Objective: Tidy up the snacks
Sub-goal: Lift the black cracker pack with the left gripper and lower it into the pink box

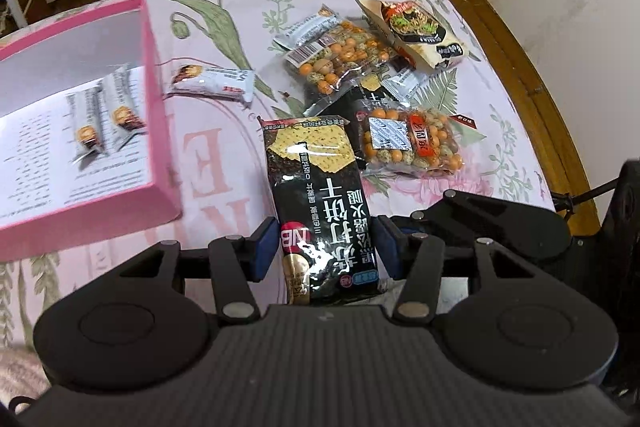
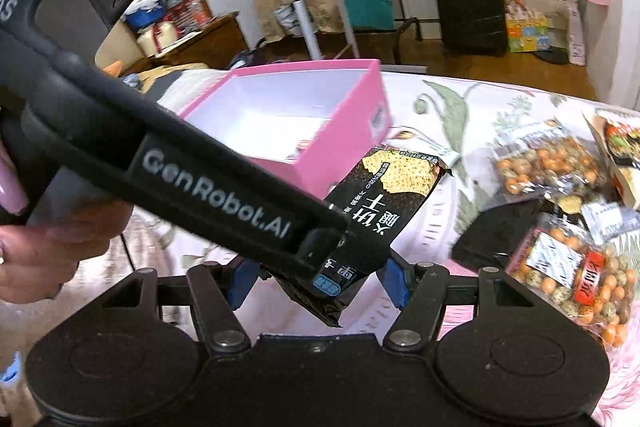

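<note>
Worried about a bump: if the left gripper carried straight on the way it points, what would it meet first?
Probably the peanut bag just beyond the black cracker pack held in the left gripper; depth is unclear.

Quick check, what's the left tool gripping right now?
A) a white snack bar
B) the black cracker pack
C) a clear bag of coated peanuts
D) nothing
B: in the left wrist view the left tool has its blue pads pressed on both sides of the black cracker pack, which is lifted off the floral tablecloth.
</note>
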A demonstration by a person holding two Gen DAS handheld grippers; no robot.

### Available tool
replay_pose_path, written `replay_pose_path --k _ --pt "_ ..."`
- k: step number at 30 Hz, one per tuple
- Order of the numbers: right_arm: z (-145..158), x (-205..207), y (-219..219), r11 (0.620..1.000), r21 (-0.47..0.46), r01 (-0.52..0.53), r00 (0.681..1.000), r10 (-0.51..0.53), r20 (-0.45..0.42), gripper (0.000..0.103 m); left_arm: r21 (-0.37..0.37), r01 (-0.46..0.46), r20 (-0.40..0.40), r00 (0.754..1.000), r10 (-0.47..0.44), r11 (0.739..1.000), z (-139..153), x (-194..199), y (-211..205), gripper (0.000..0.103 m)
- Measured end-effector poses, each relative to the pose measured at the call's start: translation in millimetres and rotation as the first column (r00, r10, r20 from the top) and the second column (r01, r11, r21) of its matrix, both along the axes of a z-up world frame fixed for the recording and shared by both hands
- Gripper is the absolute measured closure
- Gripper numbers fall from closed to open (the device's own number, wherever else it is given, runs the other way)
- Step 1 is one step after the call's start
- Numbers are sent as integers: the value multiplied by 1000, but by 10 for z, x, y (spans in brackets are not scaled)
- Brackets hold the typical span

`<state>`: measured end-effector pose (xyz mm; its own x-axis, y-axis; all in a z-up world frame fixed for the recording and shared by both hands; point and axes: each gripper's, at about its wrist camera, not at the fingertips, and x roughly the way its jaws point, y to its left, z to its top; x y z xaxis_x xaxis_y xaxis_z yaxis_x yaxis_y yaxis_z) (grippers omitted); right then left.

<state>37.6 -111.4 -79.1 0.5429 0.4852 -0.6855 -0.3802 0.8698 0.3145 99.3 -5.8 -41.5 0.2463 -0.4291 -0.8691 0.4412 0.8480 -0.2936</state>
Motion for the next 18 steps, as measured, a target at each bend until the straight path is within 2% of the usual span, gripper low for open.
replay_pose_path --k 8,14,18 --pt "338 136 408 994 2 -110 994 110 18 34 -22 -76 73 994 78 997 351 -137 570 52" --pt "360 572 747 978 74 -194 980 190 53 34 -33 -183 109 977 185 983 405 168 1076 52" --pt "265 996 1044 963 49 -265 963 262 54 34 -25 -256 115 960 257 966 283 538 1378 52"
